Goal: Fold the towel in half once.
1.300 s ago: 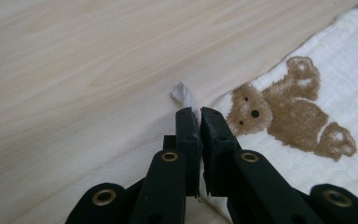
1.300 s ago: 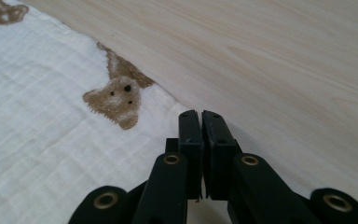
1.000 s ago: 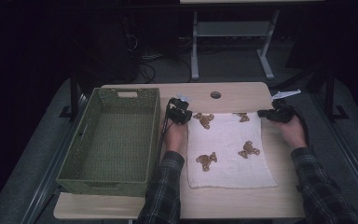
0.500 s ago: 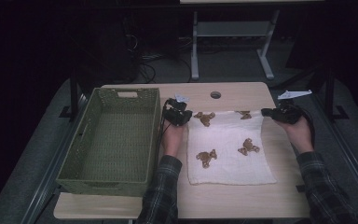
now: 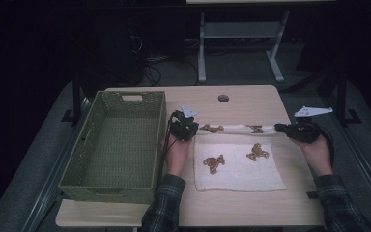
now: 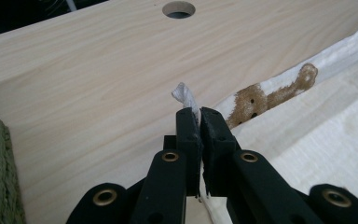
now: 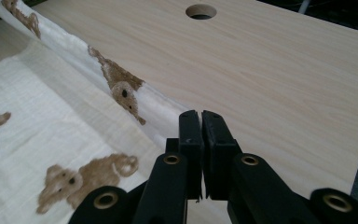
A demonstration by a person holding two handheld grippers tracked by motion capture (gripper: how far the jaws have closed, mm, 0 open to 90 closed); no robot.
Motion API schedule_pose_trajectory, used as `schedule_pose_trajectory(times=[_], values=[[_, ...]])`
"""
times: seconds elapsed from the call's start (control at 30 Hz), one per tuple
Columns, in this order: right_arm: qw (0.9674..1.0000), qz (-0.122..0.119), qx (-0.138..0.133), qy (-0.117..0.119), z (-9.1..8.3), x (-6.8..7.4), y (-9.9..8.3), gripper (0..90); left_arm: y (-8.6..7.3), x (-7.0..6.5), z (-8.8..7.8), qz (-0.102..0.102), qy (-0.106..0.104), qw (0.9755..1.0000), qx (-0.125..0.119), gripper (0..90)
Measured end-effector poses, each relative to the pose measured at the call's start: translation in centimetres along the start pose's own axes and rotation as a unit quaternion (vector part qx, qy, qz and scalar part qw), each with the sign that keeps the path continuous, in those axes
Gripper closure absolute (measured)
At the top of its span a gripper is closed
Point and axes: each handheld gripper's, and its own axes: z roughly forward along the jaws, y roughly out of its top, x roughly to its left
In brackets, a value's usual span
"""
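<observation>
On the pale wooden table (image 5: 251, 99) beside the basket (image 5: 116, 145), both my grippers, left (image 5: 189, 129) and right (image 5: 281, 128), pinch the bear-print cloth (image 5: 236, 166) by its far corners, lifted edge taut – a thin nip could slip mid-fold

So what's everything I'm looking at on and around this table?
cloth: one, white with brown bears, right half of the table, far edge lifted and pulled taut
basket: one, green woven, empty, left half of the table
table: one, pale wood, with a round hole near its far edge
frame: one, grey metal, on the floor behind the table
cables: several, dark, on the floor beyond the table
left gripper: one, black, shut on the cloth's far left corner
right gripper: one, black, shut on the cloth's far right corner
sleeves: two, dark plaid, at the near edge
</observation>
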Motion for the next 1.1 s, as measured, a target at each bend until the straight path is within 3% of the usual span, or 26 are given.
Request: schedule_pose_trajectory(times=[0.3,0.63,1.1], values=[[0.9999,0.003,0.014,0.003,-1.0,1.3,-2.1,86.9,-2.0,-1.3,-1.1,0.004,-0.003,1.0,0.005,86.2],[0.9999,-0.005,0.01,0.013,-2.8,3.1,-3.7,86.9,-3.6,-2.9,-3.5,0.013,0.0,0.9999,0.0,86.3],[0.9997,-0.016,0.009,0.018,-5.0,5.1,-6.0,86.8,-6.2,-5.2,-5.8,0.011,-0.003,0.9999,-0.009,86.2]])
